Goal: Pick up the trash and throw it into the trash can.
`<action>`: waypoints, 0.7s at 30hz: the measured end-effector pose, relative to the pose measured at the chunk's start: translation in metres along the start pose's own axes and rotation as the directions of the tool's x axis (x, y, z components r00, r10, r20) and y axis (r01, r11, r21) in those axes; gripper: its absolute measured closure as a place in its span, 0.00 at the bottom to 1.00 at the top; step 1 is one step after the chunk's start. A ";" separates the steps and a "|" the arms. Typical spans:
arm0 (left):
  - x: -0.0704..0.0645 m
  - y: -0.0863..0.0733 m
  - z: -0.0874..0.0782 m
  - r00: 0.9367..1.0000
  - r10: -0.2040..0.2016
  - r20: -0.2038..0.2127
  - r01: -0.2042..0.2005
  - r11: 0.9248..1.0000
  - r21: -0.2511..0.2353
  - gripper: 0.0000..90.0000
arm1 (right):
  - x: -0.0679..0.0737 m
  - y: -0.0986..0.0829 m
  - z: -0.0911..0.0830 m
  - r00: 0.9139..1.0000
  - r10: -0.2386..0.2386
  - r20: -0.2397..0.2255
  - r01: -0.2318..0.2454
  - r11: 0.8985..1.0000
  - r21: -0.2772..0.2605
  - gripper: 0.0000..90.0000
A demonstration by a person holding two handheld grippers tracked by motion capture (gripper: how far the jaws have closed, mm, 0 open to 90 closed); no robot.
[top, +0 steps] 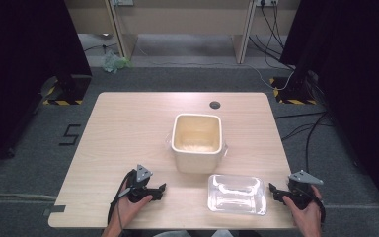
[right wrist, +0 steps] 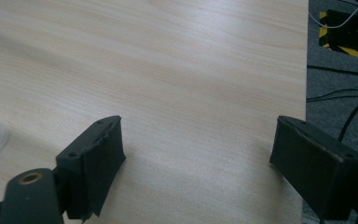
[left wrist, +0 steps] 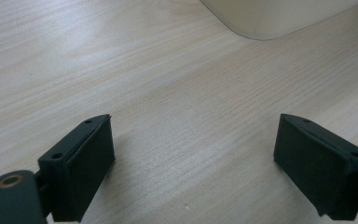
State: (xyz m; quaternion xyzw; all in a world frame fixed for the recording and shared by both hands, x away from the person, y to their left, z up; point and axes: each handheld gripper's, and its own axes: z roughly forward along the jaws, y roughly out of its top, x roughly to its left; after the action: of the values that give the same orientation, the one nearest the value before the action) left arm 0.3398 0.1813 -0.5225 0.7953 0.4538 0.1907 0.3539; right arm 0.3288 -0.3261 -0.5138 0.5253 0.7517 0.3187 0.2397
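**Two spread grippers resting beside a cream container and its clear lid**

High view. One light wooden table (top: pixel 128 128) carries two things. Near its centre stands one cream container (top: pixel 197 143), square with rounded corners, open at the top, with a small lug on each of two opposite sides; its pale inner walls and floor are visible. At about 5 o'clock from the container, just beside its base near the table's front edge, lies one clear plastic lid (top: pixel 237 194), rectangular with rounded corners, flat on the wood and glinting with reflections. One small dark round grommet (top: pixel 215 104) sits in the tabletop at 12 o'clock from the container.

The left gripper (top: pixel 159 190) rests on the table at about 7 o'clock from the container, held by the person's left hand (top: pixel 131 207). The right gripper (top: pixel 275 190) lies at 3 o'clock from the lid, close to the table's right edge, held by the right hand (top: pixel 306 215). Each carries one grey three-cornered plate.

Left gripper view. The two black jaws stand wide apart with bare wood between them; a rounded lower corner of the container (left wrist: pixel 279 18) appears at 1 o'clock.

Right gripper view. The jaws are likewise spread, holding nothing; the table edge and cabled floor (right wrist: pixel 340 88) lie at 2 o'clock.
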 end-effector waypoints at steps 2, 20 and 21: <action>0.000 0.000 0.000 1.000 0.000 0.000 0.000 1.000 0.000 0.12 | 0.001 0.000 -0.001 1.000 0.007 -0.007 -0.007 1.000 -0.002 0.21; 0.000 0.000 -0.001 1.000 -0.005 0.001 0.005 1.000 -0.004 0.13 | 0.020 0.016 -0.034 1.000 -0.014 -0.010 0.013 0.997 -0.077 0.22; 0.000 -0.001 -0.001 1.000 -0.006 0.000 0.006 1.000 -0.007 0.15 | 0.023 0.018 -0.037 1.000 -0.015 -0.012 0.014 0.997 -0.081 0.22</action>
State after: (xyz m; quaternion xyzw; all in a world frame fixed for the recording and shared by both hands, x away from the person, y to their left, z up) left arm 0.3386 0.1820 -0.5222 0.7926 0.4554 0.1913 0.3574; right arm 0.3067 -0.3086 -0.4764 0.5078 0.7433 0.3504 0.2585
